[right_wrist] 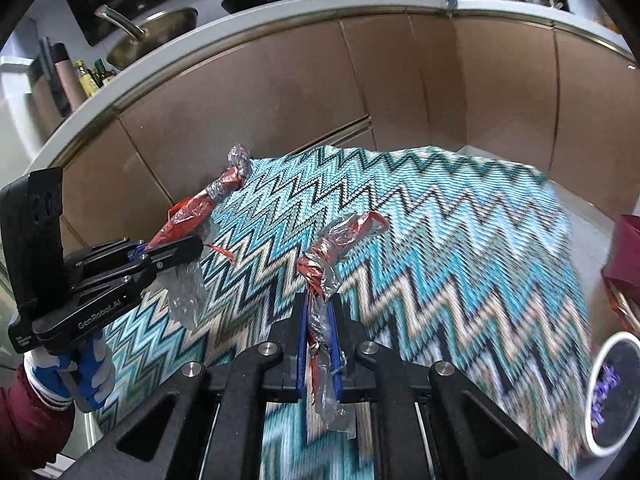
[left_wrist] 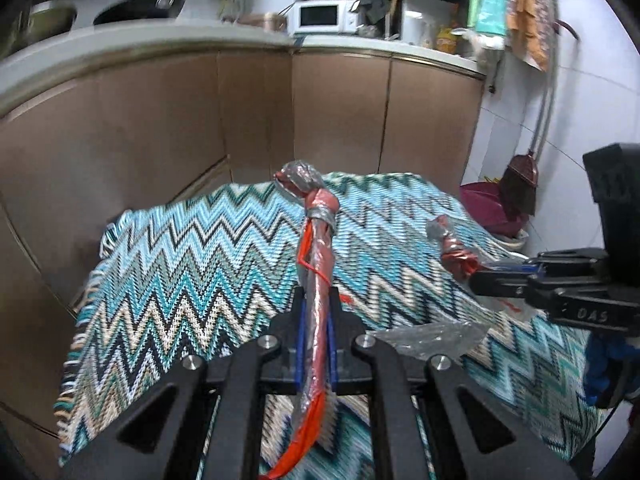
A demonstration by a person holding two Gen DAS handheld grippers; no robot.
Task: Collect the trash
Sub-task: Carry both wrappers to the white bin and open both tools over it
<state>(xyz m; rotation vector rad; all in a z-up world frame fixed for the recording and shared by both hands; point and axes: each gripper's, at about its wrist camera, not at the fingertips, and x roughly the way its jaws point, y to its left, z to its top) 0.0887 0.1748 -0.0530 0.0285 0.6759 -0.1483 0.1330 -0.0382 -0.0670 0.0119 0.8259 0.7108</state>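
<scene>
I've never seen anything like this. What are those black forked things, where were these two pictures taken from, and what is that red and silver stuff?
There is no robot here: a person holds a black two-finger gripper in each hand, and each gripper carries its own wide-angle camera looking along its fingers. One picture comes from the left gripper, the other from the right gripper; each also shows the other gripper at its edge, and the right view shows a blue-gloved hand holding the left one. Below lies a zigzag cloth, with kitchen cabinets behind. Each gripper is shut on a twisted wrapper of red and silver foil: the left wrapper and the right wrapper. A piece of clear plastic shows beside the left gripper. At the right view's edge is a white bin.
</scene>
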